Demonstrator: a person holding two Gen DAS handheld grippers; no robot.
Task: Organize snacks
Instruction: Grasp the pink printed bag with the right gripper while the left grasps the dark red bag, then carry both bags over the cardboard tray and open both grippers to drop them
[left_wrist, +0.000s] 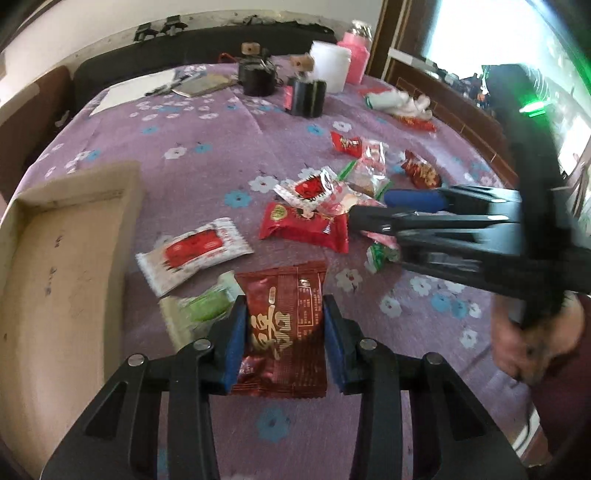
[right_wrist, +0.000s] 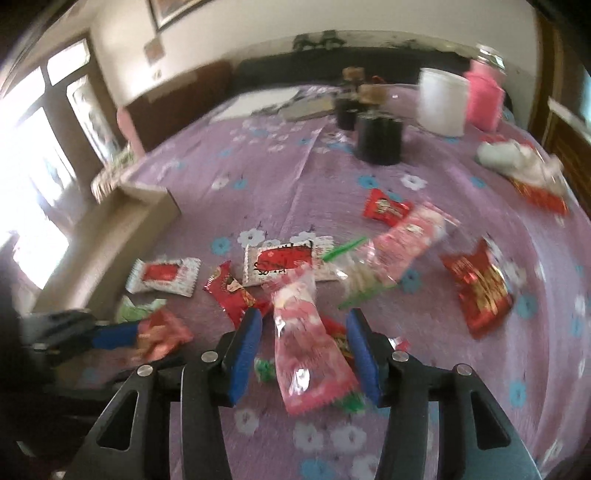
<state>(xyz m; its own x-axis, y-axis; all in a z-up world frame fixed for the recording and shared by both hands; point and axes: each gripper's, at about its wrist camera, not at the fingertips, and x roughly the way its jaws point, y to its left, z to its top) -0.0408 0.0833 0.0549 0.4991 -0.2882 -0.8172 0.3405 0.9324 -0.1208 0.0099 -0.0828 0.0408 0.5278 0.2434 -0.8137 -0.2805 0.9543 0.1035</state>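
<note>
Writing: the dark red packet (left_wrist: 284, 325) carries large pale characters and a block of fine print; neither can be read. Other wrappers show red labels, blurred.

Containers: a shallow cardboard box (left_wrist: 55, 266) sits at 9 o'clock in the left wrist view, its floor bare where visible. At 12 to 1 o'clock, well back on the purple flowered cloth (left_wrist: 207, 155), stand a white tub (left_wrist: 330, 66), a pink bottle (left_wrist: 356, 59) and two black cylinders (left_wrist: 308, 98); contents cannot be told.

Left gripper (left_wrist: 284, 332): blue pads stand on either side of the dark red packet, touching or nearly touching its edges; whether they press, I cannot tell. A green packet (left_wrist: 207, 306) lies just beside it at 9 o'clock, a white-and-red packet (left_wrist: 194, 251) at 11.

Right gripper (right_wrist: 304, 350): jaws apart, a pink translucent packet (right_wrist: 306, 354) between them with a gap each side, not clamped. The remaining snacks are scattered across mid-cloth, toward 12 to 2 o'clock.
</note>
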